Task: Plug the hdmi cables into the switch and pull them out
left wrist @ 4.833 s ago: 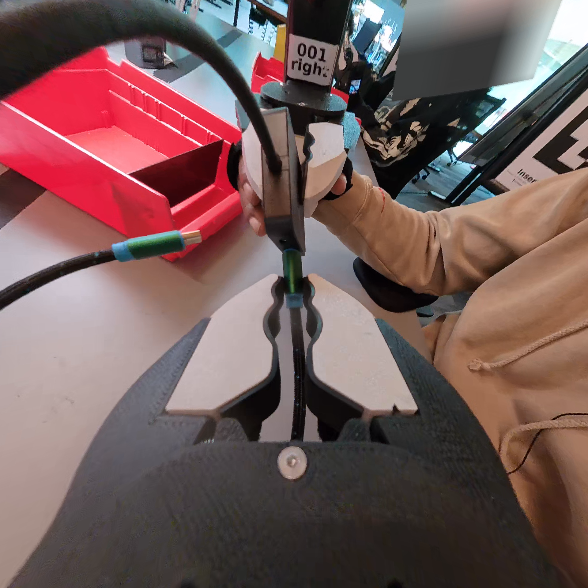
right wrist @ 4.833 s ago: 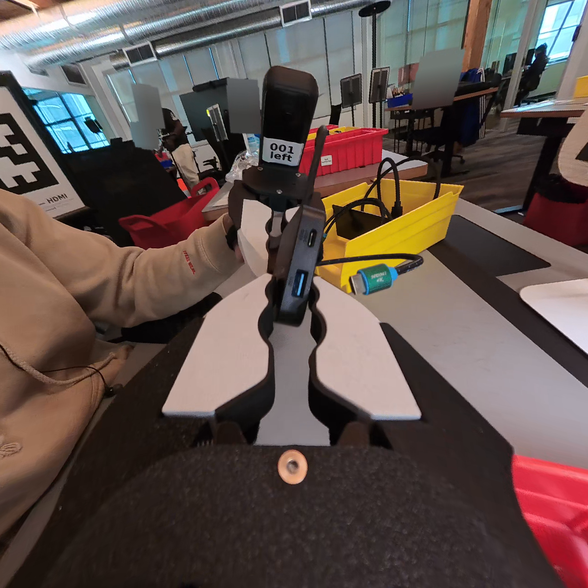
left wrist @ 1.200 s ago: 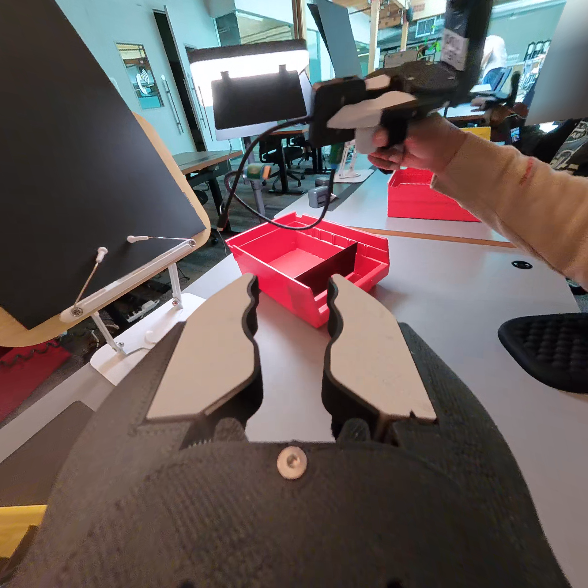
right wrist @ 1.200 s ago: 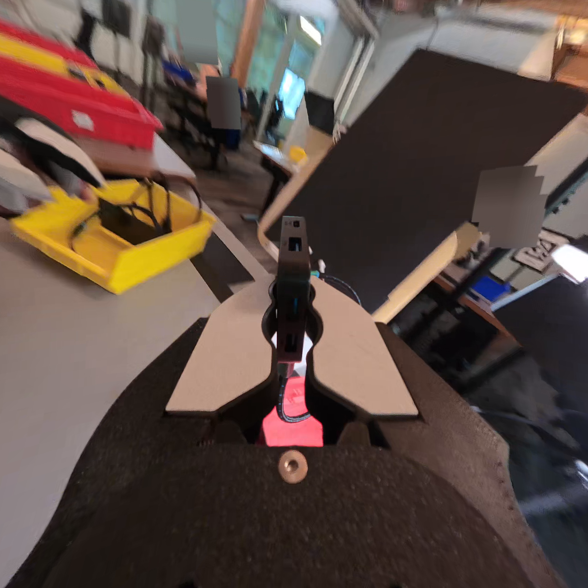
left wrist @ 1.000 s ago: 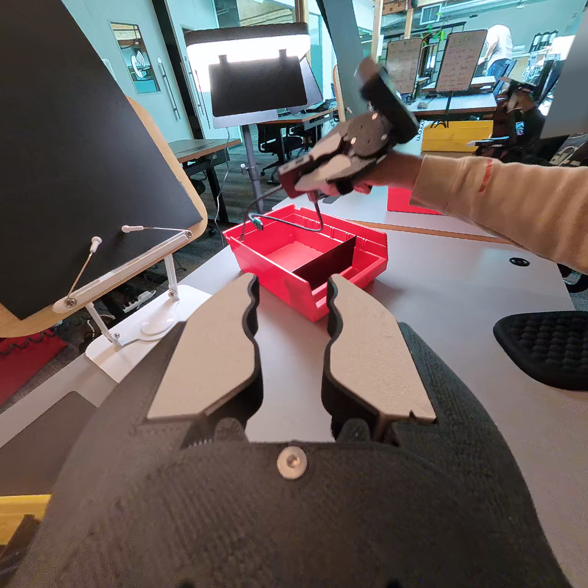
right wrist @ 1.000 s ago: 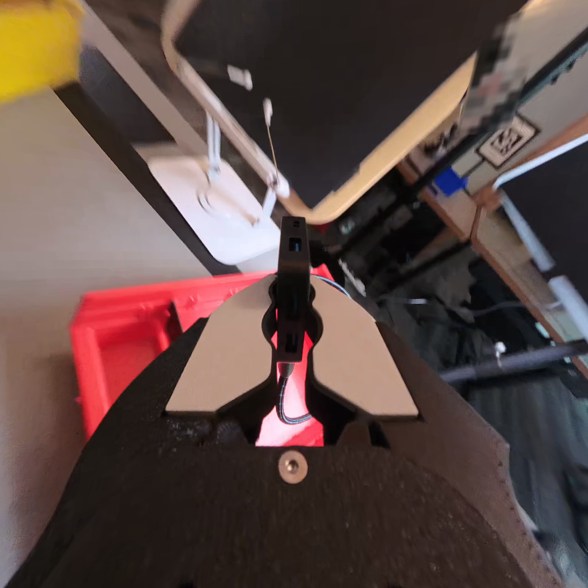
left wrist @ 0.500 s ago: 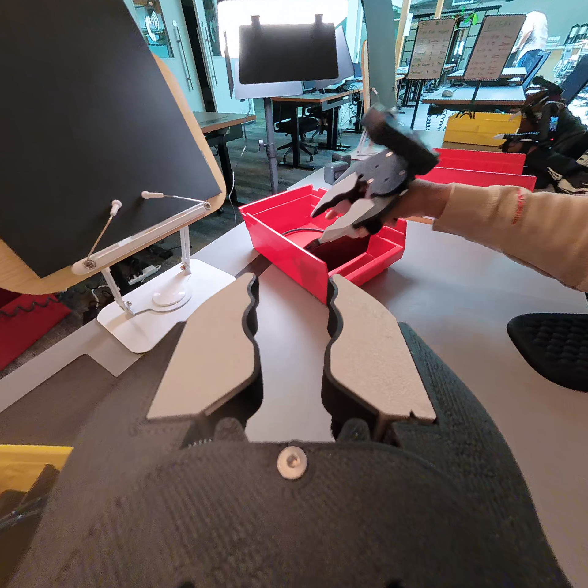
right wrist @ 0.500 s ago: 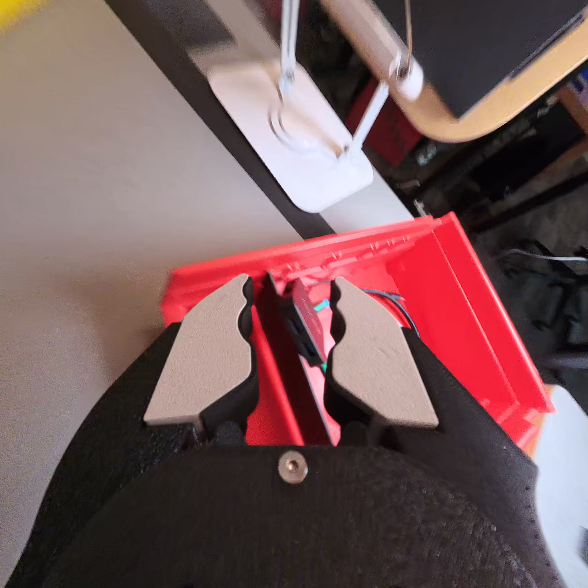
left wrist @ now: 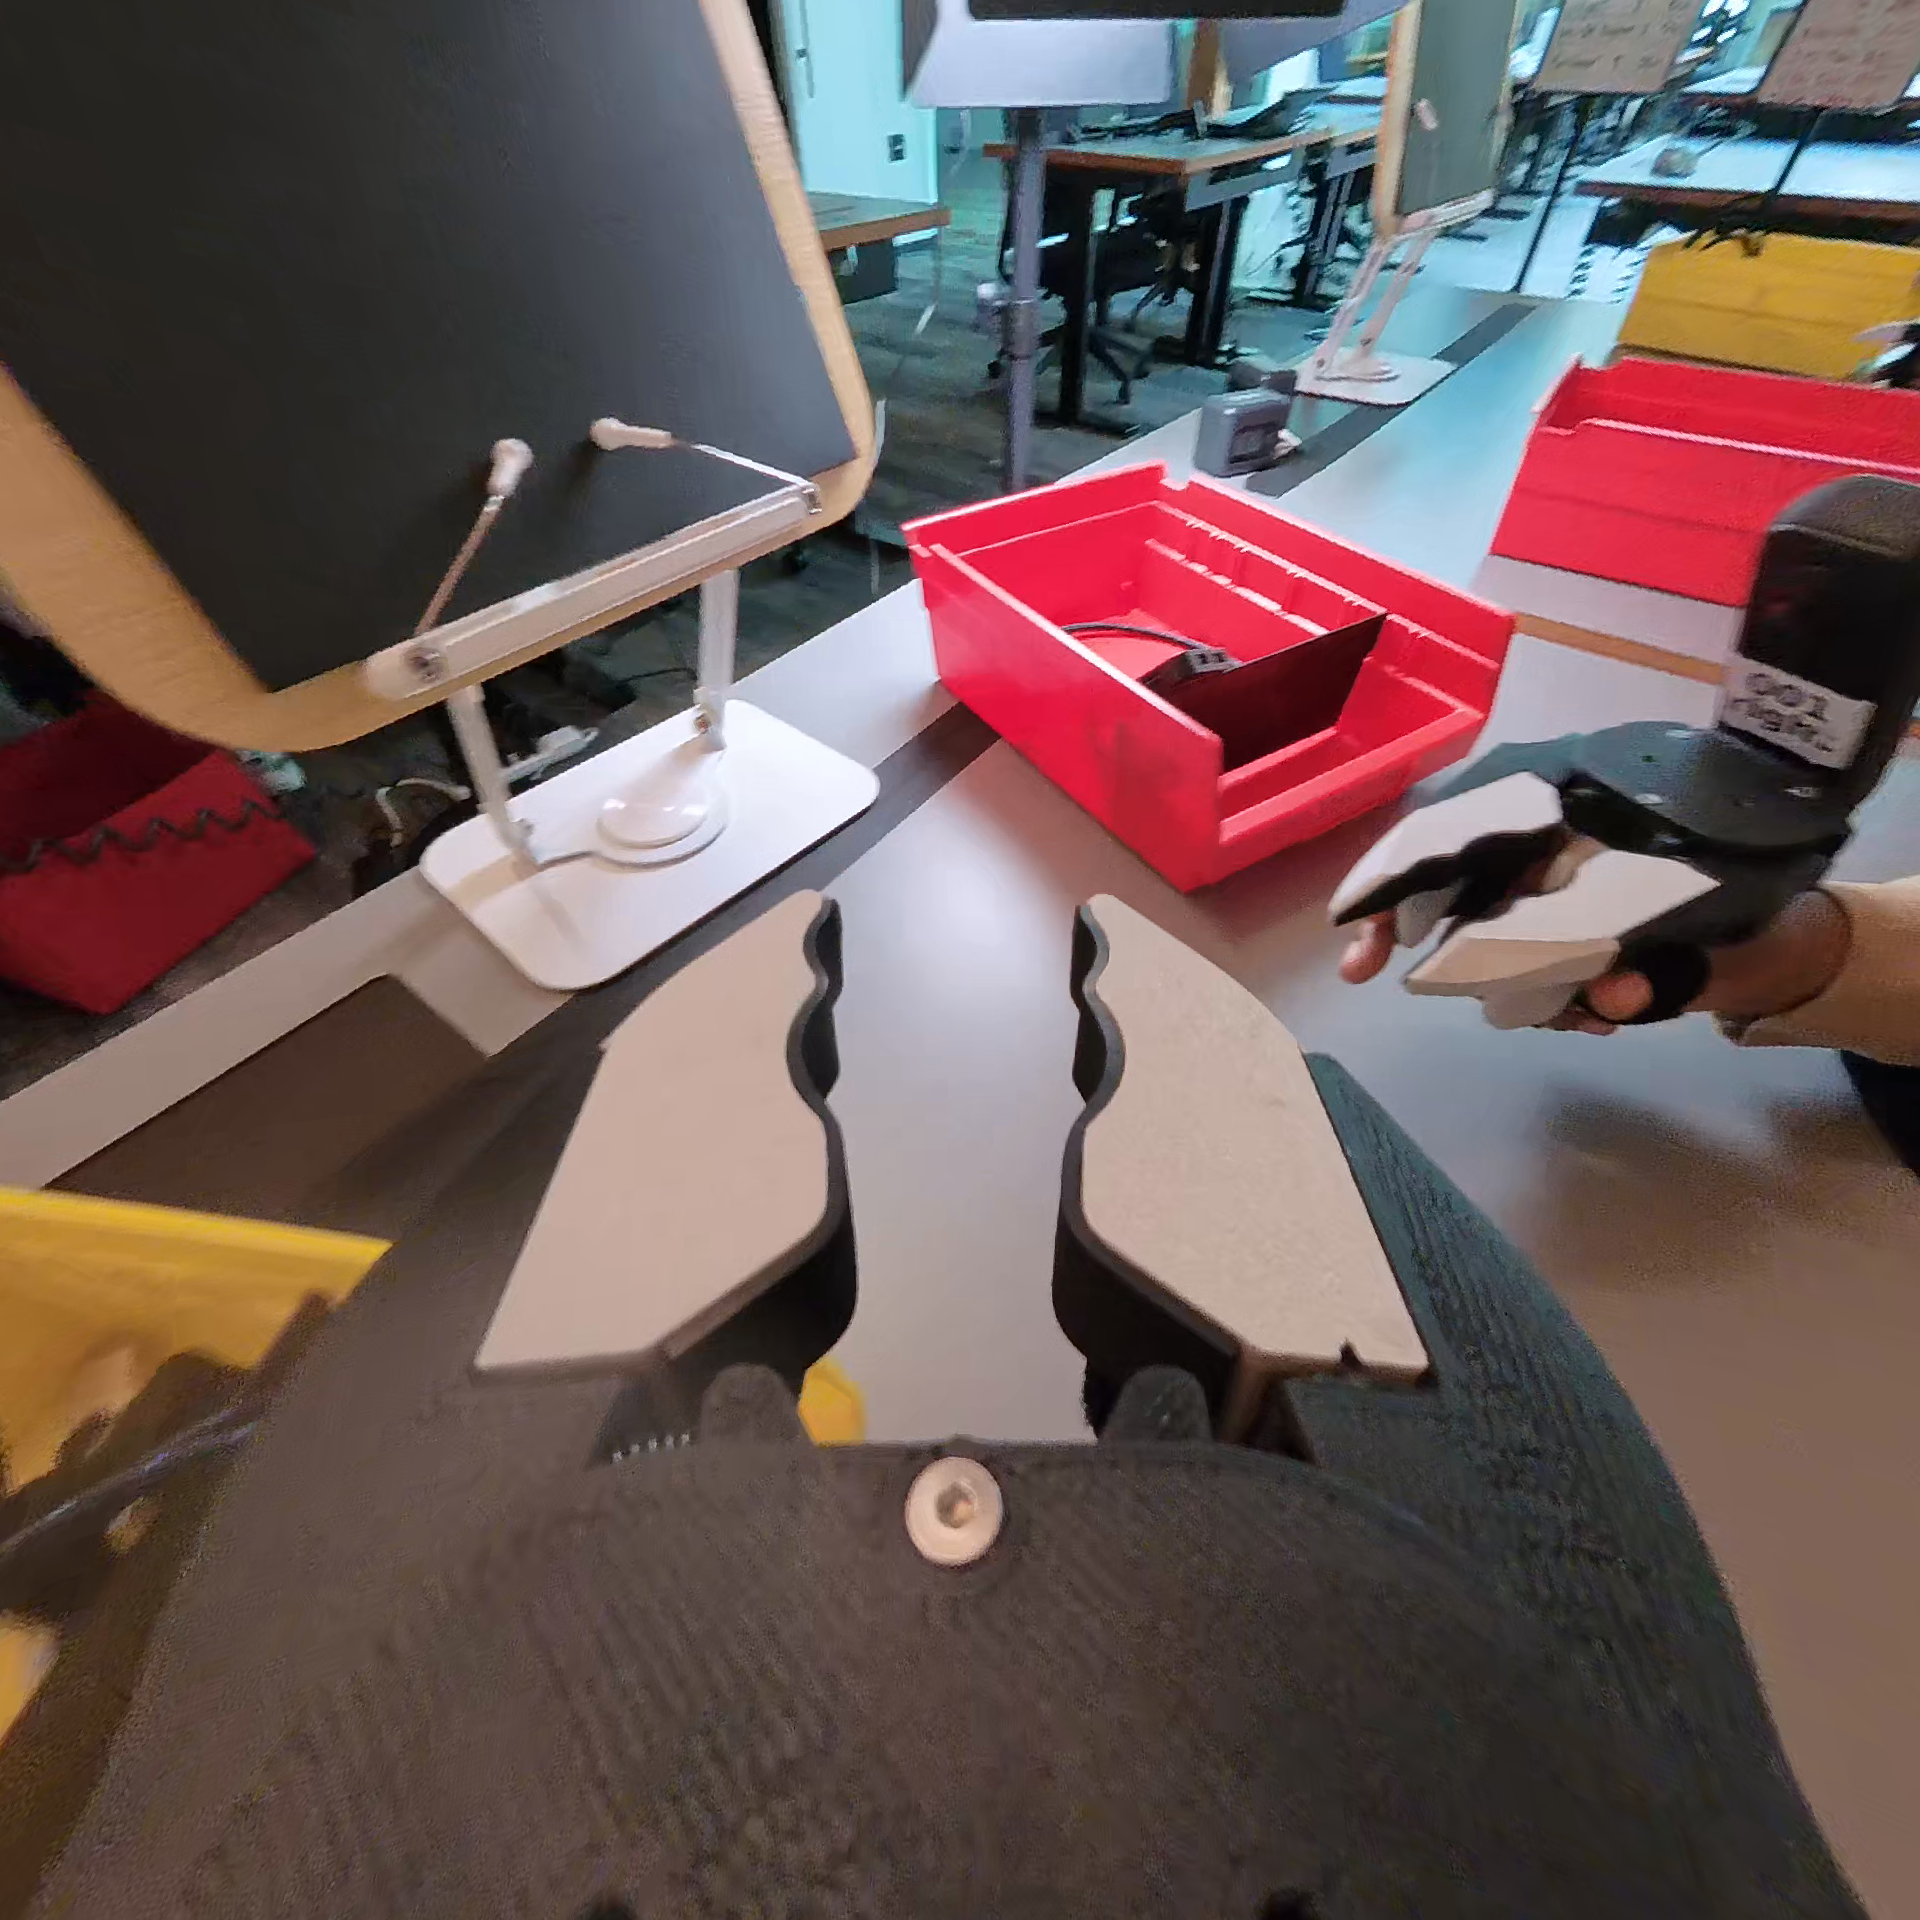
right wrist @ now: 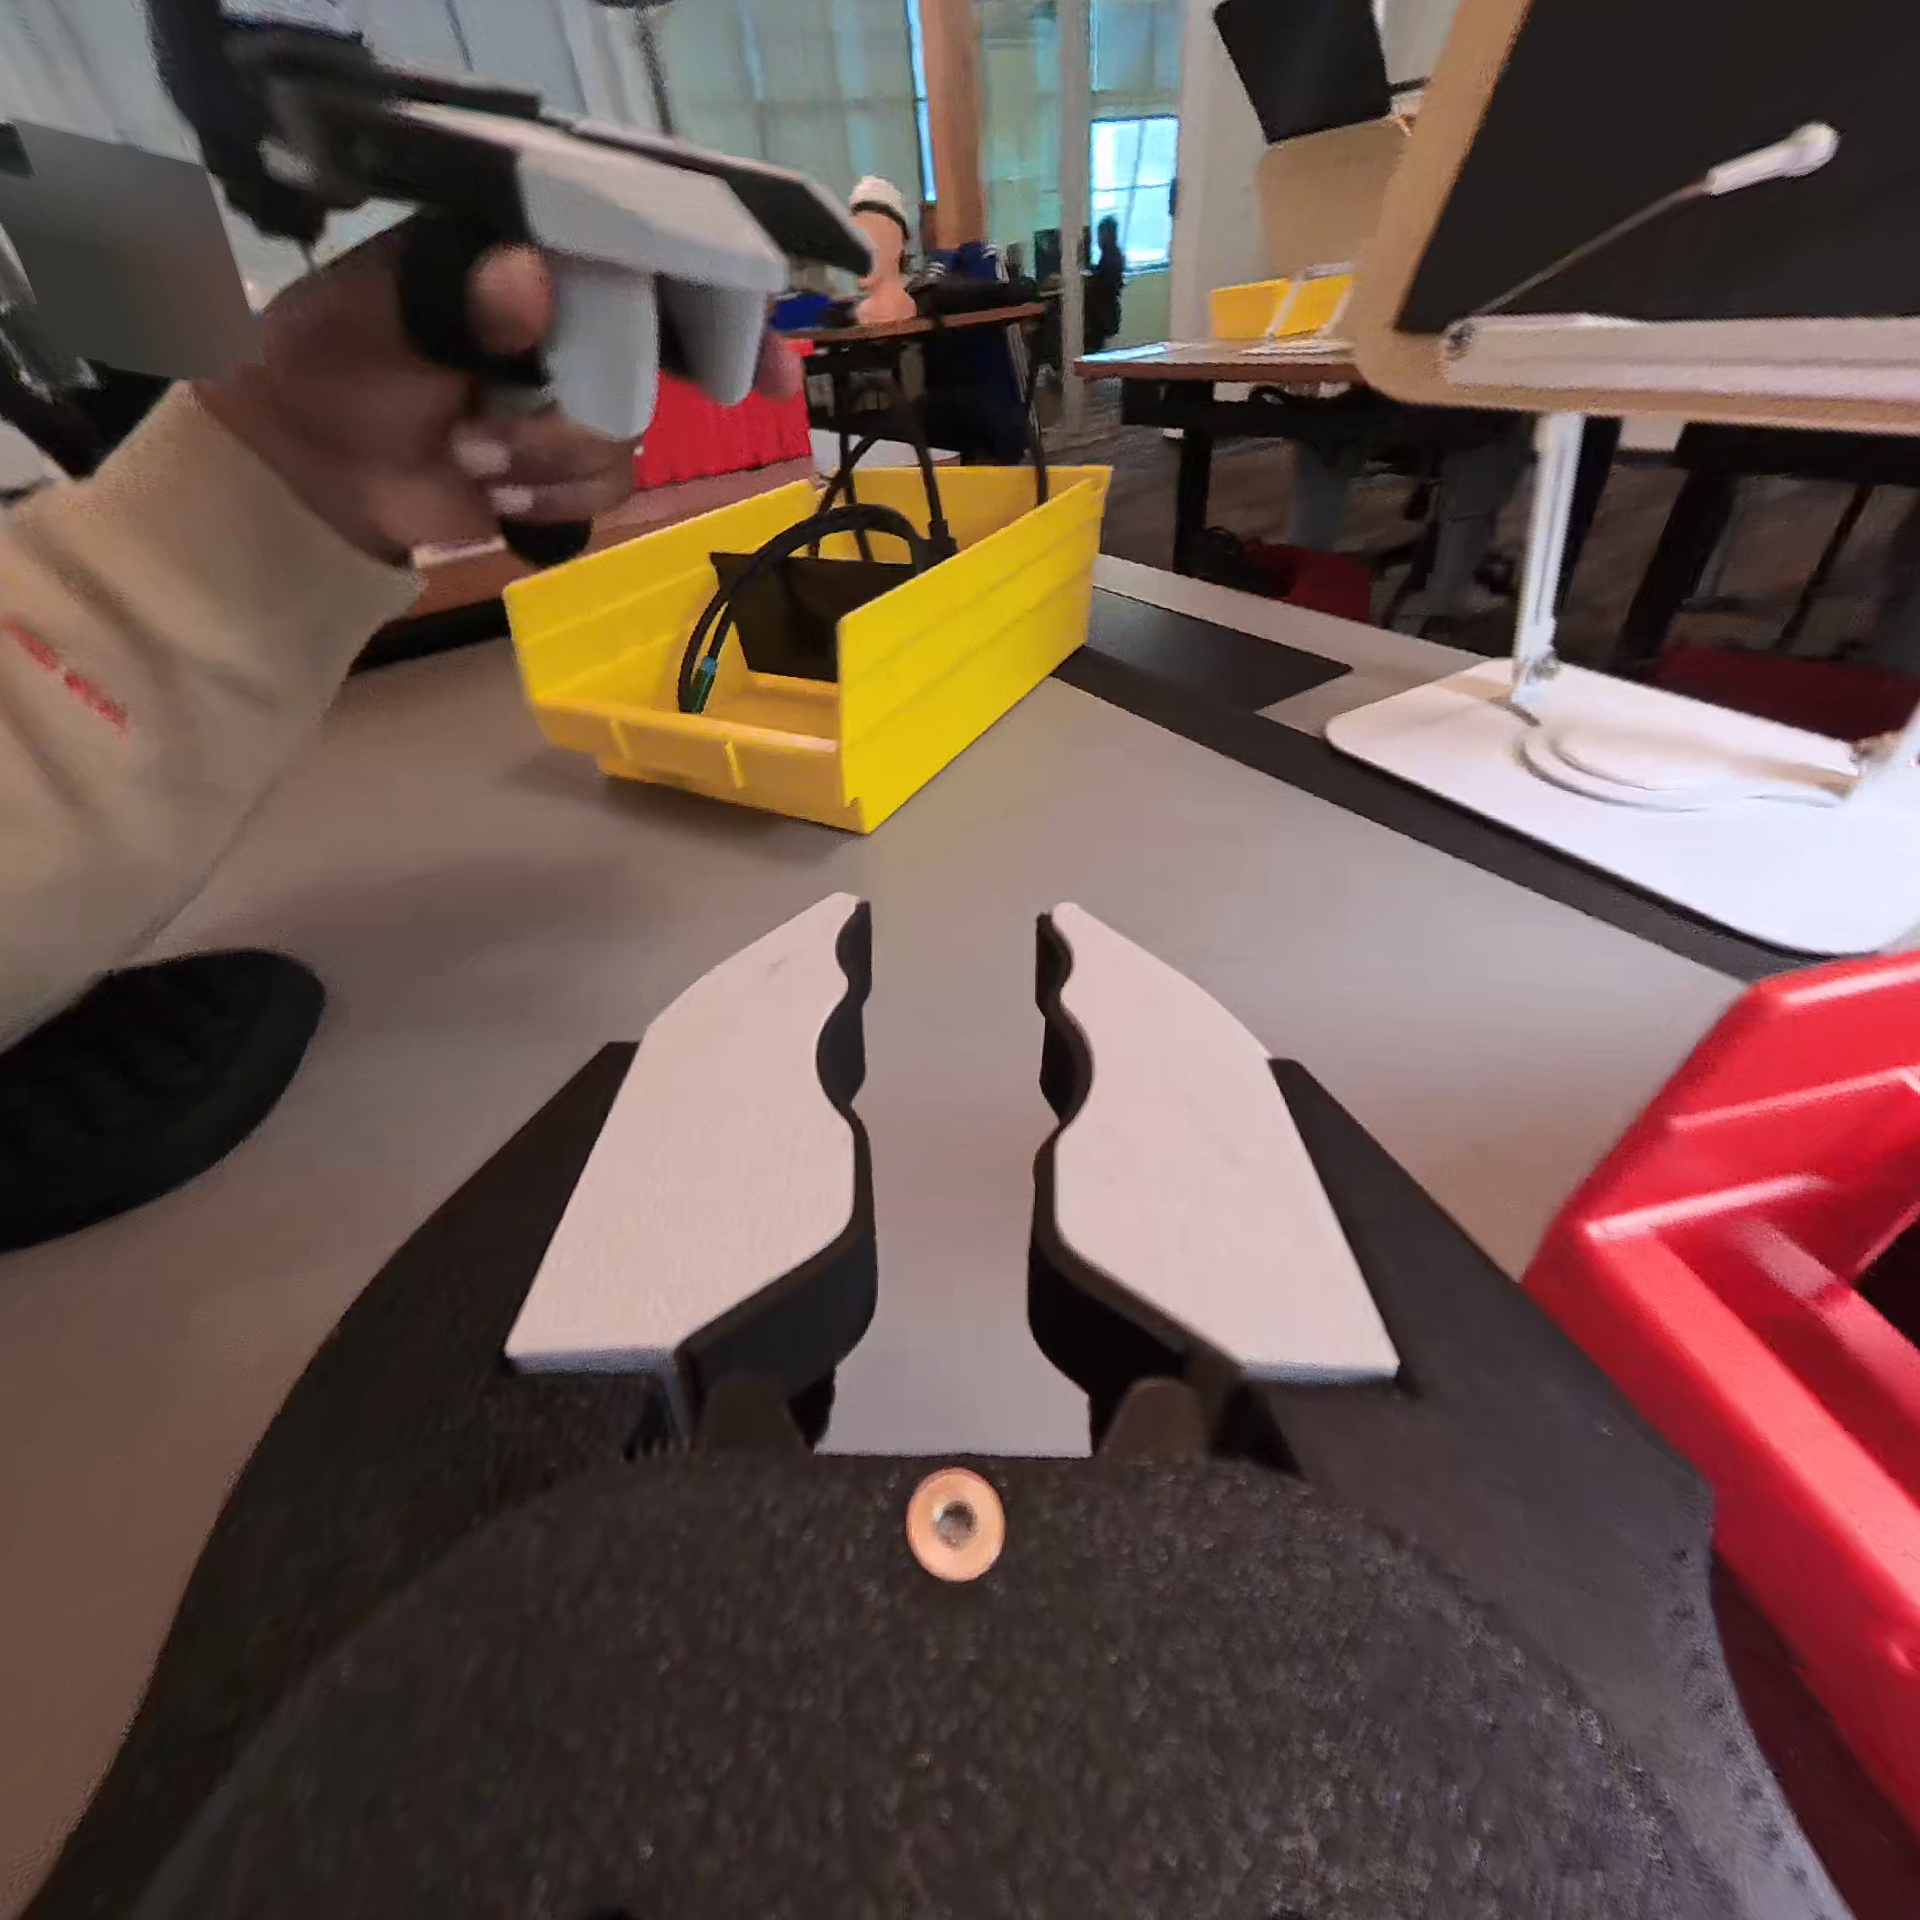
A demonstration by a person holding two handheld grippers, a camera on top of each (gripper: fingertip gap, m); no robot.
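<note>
The dark switch (left wrist: 1195, 663) lies in the red bin (left wrist: 1081, 717) with its black lead (left wrist: 1117, 632), next to a black divider (left wrist: 1288, 681). My left gripper (left wrist: 951, 925) is open and empty above the table, short of the bin. My right gripper (right wrist: 951, 925) is open and empty over the grey table; it also shows at the right of the left wrist view (left wrist: 1455, 904), beside the bin. Black HDMI cables (right wrist: 831, 540) with a green-blue plug (right wrist: 707, 675) lie in the yellow bin (right wrist: 935, 717) across the table.
A black board on a white stand (left wrist: 644, 862) sits at the table's far edge, left of the red bin. A black wrist pad (right wrist: 135, 1081) lies near the person's sleeve (right wrist: 135, 644). The red bin's corner (right wrist: 1714, 1195) is close on my right gripper's right.
My right gripper carried the switch to the red bin, opened and let it go there, then drew back and turned towards the yellow bin. My left gripper stayed open and empty.
</note>
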